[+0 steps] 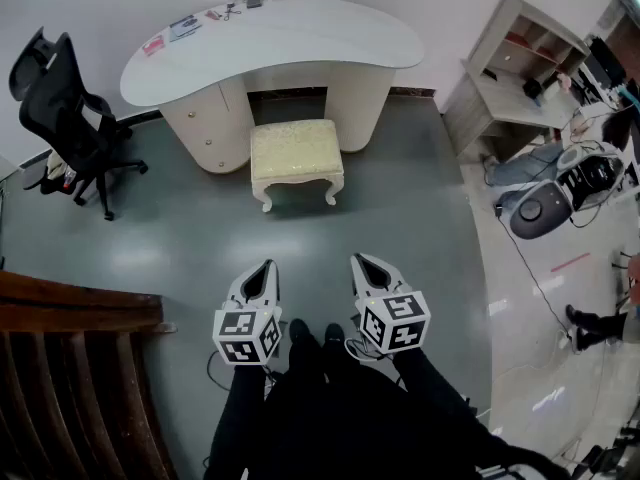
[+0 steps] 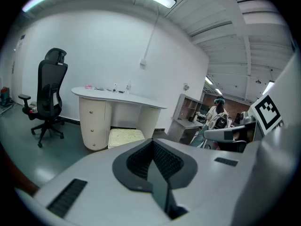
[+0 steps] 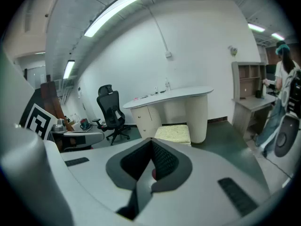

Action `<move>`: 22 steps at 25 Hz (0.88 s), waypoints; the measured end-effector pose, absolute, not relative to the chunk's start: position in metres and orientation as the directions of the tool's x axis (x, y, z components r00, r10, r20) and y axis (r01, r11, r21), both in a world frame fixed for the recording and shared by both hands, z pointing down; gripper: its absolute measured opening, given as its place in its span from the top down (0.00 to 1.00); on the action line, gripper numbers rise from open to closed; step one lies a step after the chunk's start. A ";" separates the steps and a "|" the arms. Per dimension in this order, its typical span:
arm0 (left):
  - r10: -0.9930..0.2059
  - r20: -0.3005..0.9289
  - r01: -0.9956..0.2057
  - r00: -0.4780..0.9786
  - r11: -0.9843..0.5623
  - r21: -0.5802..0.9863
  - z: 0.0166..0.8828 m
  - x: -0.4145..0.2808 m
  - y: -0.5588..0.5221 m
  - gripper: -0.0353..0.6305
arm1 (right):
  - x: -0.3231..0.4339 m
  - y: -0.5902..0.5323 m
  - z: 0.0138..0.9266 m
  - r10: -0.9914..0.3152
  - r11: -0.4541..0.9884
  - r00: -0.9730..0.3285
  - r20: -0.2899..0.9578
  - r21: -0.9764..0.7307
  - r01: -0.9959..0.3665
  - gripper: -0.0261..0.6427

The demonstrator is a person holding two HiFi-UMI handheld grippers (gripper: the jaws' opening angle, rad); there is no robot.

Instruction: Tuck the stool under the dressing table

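Dark-trousered legs and shoes [image 1: 310,333] of the person fill the bottom of the head view, with both tongs held low just ahead of them over the grey floor [image 1: 200,248]. Left tongs [image 1: 266,266] have their jaws pressed together, with nothing between them; the left gripper view shows the ribbed pads meeting in one line. Right tongs [image 1: 358,260] are likewise closed and empty, and the two sit side by side, a little apart, both tips aimed toward the stool [image 1: 296,151].

That stool, with a cream cushioned seat and curled white legs, stands on the floor well ahead of both tongs, touched by neither. It sits at the front edge of the white dressing table [image 1: 300,33], at the mouth of the knee gap between the drawer pedestal [image 1: 200,123] and the curved right support [image 1: 365,103]; from above, its seat shows out from under the tabletop. In both gripper views the stool appears just above the closed jaws.

Small items [image 1: 170,28] lie along the table's back edge. Off the table's left end stands a black office chair [image 1: 60,108].
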State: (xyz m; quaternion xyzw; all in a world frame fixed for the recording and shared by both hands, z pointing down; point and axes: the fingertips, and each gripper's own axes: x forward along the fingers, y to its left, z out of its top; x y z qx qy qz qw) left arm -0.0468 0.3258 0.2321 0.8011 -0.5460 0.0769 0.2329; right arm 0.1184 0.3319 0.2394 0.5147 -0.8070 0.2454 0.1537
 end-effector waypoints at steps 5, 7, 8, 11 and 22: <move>-0.826 0.394 -0.907 0.404 -0.306 0.288 0.240 -0.048 0.326 0.94 | 0.120 0.331 0.248 -0.754 0.325 -0.407 0.516 -0.246 -0.913 0.95; -0.823 0.396 -0.906 0.407 -0.308 0.290 0.242 -0.050 0.326 0.94 | 0.120 0.331 0.252 -0.751 0.316 -0.400 0.526 -0.246 -0.916 0.95; -0.822 0.398 -0.905 0.408 -0.307 0.293 0.243 -0.051 0.326 0.94 | 0.120 0.331 0.254 -0.750 0.313 -0.396 0.531 -0.243 -0.918 0.95; -0.818 0.402 -0.903 0.411 -0.303 0.305 0.248 -0.055 0.324 0.94 | 0.122 0.329 0.258 -0.750 0.301 -0.379 0.542 -0.231 -0.925 0.95; -0.770 0.480 -0.899 0.420 -0.282 0.335 0.282 -0.086 0.301 0.94 | 0.140 0.316 0.307 -0.703 0.137 -0.208 0.680 -0.158 -0.978 0.95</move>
